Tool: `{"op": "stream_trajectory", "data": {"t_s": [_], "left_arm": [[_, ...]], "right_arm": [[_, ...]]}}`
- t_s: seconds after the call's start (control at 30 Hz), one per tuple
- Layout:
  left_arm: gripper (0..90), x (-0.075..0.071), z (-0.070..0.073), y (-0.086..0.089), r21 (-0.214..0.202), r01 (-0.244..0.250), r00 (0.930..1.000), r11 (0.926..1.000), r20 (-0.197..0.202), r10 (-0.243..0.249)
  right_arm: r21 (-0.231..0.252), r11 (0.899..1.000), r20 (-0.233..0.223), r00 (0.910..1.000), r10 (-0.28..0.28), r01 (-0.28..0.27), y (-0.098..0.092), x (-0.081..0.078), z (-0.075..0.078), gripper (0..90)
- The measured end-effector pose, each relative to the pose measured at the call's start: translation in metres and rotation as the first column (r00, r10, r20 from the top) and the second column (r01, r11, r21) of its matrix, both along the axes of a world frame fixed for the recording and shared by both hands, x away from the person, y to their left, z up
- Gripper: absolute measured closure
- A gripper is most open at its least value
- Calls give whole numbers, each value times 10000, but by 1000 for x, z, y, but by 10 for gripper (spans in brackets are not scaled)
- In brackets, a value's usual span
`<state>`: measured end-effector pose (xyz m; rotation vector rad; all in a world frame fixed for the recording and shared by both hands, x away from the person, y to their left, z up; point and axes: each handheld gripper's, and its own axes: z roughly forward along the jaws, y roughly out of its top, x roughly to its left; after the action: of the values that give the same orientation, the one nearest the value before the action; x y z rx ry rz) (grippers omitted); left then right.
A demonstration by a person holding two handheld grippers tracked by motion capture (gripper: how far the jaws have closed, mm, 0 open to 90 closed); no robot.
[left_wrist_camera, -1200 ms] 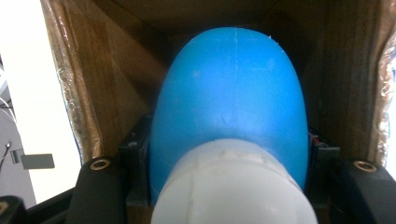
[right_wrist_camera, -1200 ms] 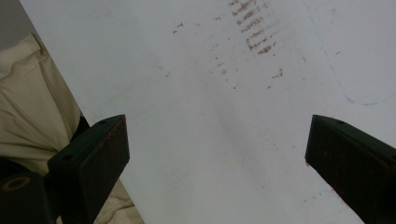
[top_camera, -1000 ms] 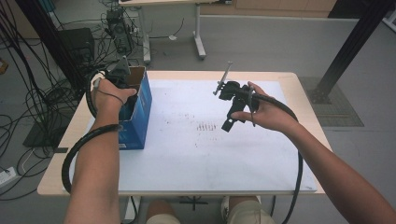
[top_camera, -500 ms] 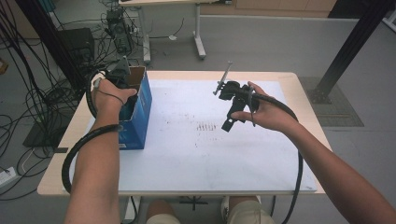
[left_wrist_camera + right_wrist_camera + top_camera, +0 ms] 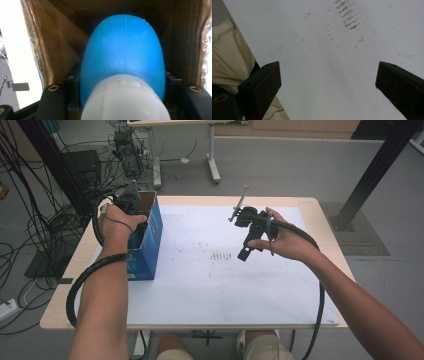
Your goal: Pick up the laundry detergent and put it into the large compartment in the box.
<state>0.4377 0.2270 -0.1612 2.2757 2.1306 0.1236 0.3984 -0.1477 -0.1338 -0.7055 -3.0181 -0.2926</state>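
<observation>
A blue cardboard box (image 5: pixel 150 240) with a brown inside (image 5: pixel 62 37) stands open-topped at the table's left side. My left gripper (image 5: pixel 131 202) reaches down into it. In the left gripper view its jaws (image 5: pixel 122 81) are shut on a rounded blue object (image 5: pixel 122 50) with a white end (image 5: pixel 122 102). A hand holds my right gripper (image 5: pixel 246 251) above the middle right of the white table (image 5: pixel 200 290), jaws pointing down. In the right gripper view it (image 5: pixel 328 67) stands open with nothing between its pads, only the table surface (image 5: pixel 324 37) below.
Faint brown smudges (image 5: pixel 220 255) mark the table's middle. The person's beige trousers (image 5: pixel 229 50) show past the near edge. Cables and equipment (image 5: pixel 120 150) crowd the floor at the left. A black post (image 5: pixel 375 170) rises at the far right.
</observation>
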Motion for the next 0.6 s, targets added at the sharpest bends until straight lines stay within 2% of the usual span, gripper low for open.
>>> {"op": "stream_trajectory", "data": {"t_s": [0.6], "left_arm": [[370, 1, 0, 0, -10, 26, 10000, 10000, -25, -26]], "right_arm": [[26, 10000, -13, 10000, -19, 19, -1, 0, -1, 63]]}}
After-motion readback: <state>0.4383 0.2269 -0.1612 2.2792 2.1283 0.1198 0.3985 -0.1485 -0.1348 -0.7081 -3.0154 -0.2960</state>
